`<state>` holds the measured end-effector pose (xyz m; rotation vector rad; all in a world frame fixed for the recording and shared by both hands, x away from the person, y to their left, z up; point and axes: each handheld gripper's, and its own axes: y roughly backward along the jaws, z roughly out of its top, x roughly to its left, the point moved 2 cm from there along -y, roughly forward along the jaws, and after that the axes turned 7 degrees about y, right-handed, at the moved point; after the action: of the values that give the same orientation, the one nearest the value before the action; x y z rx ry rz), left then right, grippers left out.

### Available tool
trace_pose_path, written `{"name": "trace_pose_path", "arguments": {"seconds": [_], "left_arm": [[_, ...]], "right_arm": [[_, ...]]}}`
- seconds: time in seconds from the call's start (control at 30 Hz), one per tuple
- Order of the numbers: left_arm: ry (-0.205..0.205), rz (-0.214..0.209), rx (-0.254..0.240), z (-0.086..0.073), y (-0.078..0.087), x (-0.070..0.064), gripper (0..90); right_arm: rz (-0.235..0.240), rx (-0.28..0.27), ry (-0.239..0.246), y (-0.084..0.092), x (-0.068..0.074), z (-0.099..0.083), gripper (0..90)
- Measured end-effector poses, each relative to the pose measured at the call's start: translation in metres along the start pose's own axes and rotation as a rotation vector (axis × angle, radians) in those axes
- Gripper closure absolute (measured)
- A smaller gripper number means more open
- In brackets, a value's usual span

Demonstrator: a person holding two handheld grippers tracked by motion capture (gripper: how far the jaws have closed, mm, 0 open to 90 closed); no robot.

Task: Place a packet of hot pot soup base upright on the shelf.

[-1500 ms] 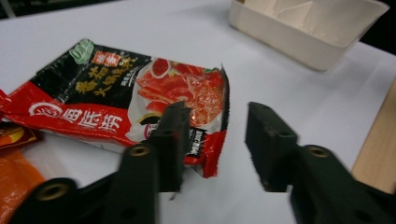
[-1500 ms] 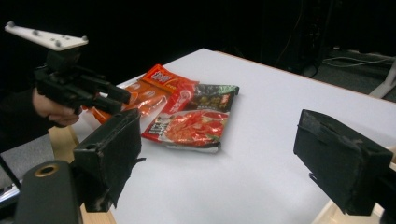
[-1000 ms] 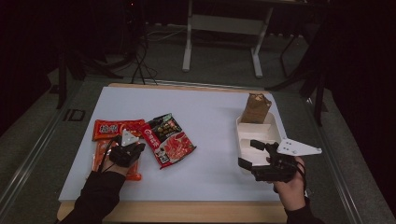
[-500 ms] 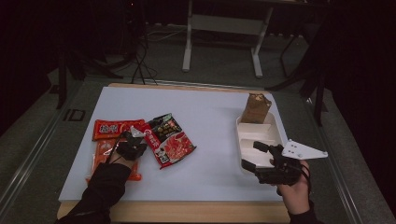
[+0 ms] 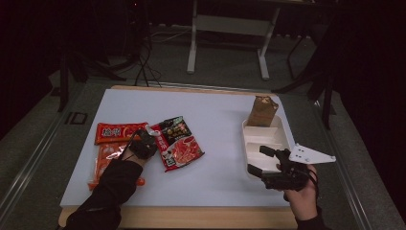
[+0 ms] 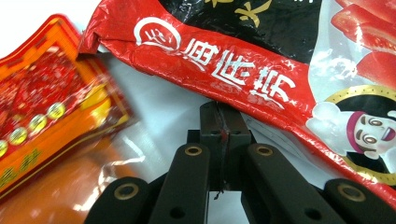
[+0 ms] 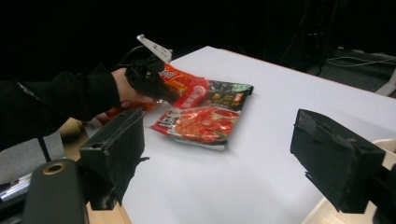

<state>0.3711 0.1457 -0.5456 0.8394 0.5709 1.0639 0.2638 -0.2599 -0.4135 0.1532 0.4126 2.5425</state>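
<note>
Red packet (image 6: 261, 74) edge meets closed tongs (image 6: 223, 128).

A wooden table (image 5: 191, 218) carries a pale lavender rectangular mat (image 5: 210, 124). Left of the white compartmented plastic tray (image 5: 282, 136) lie a red-and-black glossy food packet (image 5: 184, 146) and two orange-red packets (image 5: 115, 132); a brown paper bag (image 5: 262, 111) stands at the tray's far end.

Three snack packets lie on the table (image 5: 215, 120): a red and black packet (image 5: 179, 143), a red-orange packet (image 5: 117, 132) and a clear orange packet (image 5: 106, 160). There is one white tray (image 5: 265, 139) and one brown paper bag (image 5: 262, 111). Two grippers are in play, a left gripper (image 5: 143, 145) and a right gripper (image 5: 262, 160).
</note>
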Motion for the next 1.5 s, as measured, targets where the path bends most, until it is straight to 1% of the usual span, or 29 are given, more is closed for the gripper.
{"name": "trace_pose_path", "arguments": {"seconds": [0.1, 0.13, 0.2, 0.27, 0.33, 0.53, 0.6, 0.63, 0.7, 0.8, 0.97, 1.07, 1.23, 1.33, 1.43, 1.5], "left_arm": [[-0.009, -0.002, 0.001, 0.003, -0.002, -0.003, 90.0], [-0.015, -0.015, 0.002, 0.006, -0.004, -0.009, 90.0], [-0.028, -0.028, 0.004, 0.009, -0.006, -0.013, 90.0], [-0.041, -0.024, -0.001, 0.012, -0.007, -0.018, 90.0], [-0.033, -0.041, -0.007, 0.015, -0.008, -0.021, 90.0], [-0.045, -0.074, -0.006, 0.020, -0.013, -0.032, 90.0], [-0.055, -0.082, -0.007, 0.022, -0.014, -0.037, 90.0], [-0.056, -0.092, -0.005, 0.023, -0.015, -0.040, 90.0], [-0.077, -0.105, -0.002, 0.025, -0.016, -0.046, 90.0], [-0.103, -0.108, -0.004, 0.028, -0.018, -0.055, 90.0], [-0.108, -0.114, -0.010, 0.034, -0.023, -0.065, 90.0], [-0.119, -0.120, -0.009, 0.037, -0.025, -0.070, 90.0], [-0.136, -0.141, -0.010, 0.042, -0.029, -0.080, 90.0], [-0.147, -0.139, -0.012, 0.044, -0.030, -0.083, 90.0], [-0.154, -0.143, -0.013, 0.044, -0.028, -0.081, 90.0], [-0.143, -0.149, -0.028, 0.044, -0.024, -0.079, 90.0]], "right_arm": [[-0.002, 0.002, 0.003, 0.000, 0.000, 0.000, 17.5], [0.000, 0.002, 0.002, 0.000, 0.000, 0.000, 17.5], [-0.002, 0.005, 0.002, 0.000, 0.000, -0.001, 17.5], [-0.002, 0.007, 0.002, -0.001, 0.000, -0.002, 17.5], [0.000, 0.011, 0.001, -0.001, 0.000, -0.003, 17.5], [0.000, 0.014, -0.006, 0.000, -0.001, -0.006, 17.5], [0.001, 0.013, -0.006, 0.000, -0.001, -0.006, 17.5], [0.001, 0.013, -0.006, 0.000, -0.001, -0.006, 17.4], [-0.002, 0.015, -0.006, 0.000, -0.001, -0.006, 17.5], [-0.001, 0.014, -0.007, 0.000, -0.002, -0.007, 17.4], [0.005, 0.015, -0.009, -0.001, -0.001, -0.008, 17.4], [0.004, 0.015, -0.006, -0.001, -0.001, -0.007, 17.5], [0.006, 0.017, -0.011, -0.002, -0.002, -0.009, 17.5], [0.003, 0.018, 0.000, -0.002, -0.002, -0.010, 17.5], [-0.003, 0.016, 0.015, -0.002, -0.002, -0.009, 17.5], [-0.013, 0.015, 0.029, -0.001, -0.001, -0.008, 17.4]]}}
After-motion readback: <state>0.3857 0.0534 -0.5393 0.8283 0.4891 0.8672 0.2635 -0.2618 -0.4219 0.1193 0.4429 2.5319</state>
